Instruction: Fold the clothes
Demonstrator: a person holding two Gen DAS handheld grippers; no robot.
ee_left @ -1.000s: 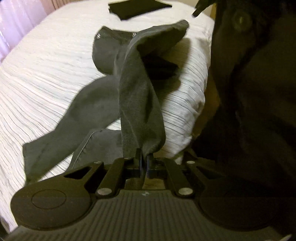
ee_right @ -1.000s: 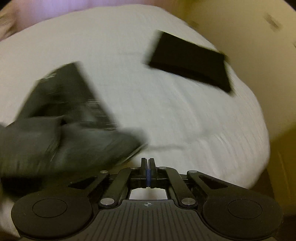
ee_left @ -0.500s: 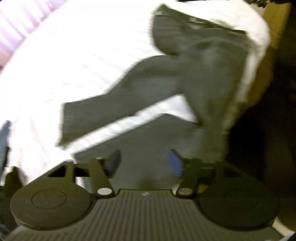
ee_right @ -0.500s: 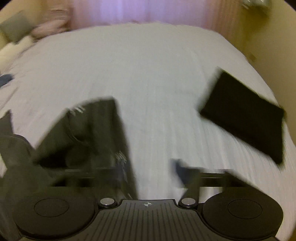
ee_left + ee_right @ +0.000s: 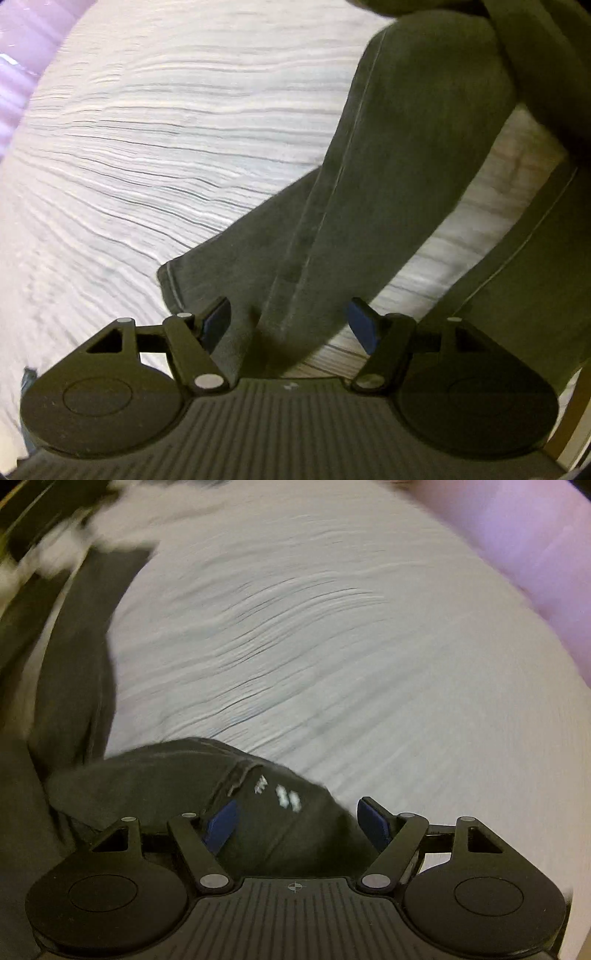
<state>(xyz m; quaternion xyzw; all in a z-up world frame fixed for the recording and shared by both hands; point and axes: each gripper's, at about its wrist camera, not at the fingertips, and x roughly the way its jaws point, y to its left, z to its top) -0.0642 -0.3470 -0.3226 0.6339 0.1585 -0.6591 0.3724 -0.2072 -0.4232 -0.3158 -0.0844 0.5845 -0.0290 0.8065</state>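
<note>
Since a second ago you have let go on both sides: each claw was pinched together then, the left one on a strip of the garment, and now both stand wide.

From the left wrist view, your left gripper (image 5: 290,325) has its blue pads (image 5: 364,328) spread well apart, with nothing clamped. The dark grey pants (image 5: 388,173) lie draped across the white ribbed bedspread (image 5: 147,147), one leg running from the upper right down into the gap between the pads, its hemmed cuff just beside the left pad. The cloth sits between the fingers but you are not squeezing it; whether the pads brush it I cannot tell. It looks laid out like this so a leg can be picked up again and straightened for a fold.

From the right wrist view, which is smeared by motion, your right gripper (image 5: 297,825) is likewise spread wide and holds nothing. A bunched part of the pants with small white lettering (image 5: 288,797) lies between and under the fingers, and another length trails up the left edge. I judge you are poised to re-grip here, at what may be the waistband end.
</note>
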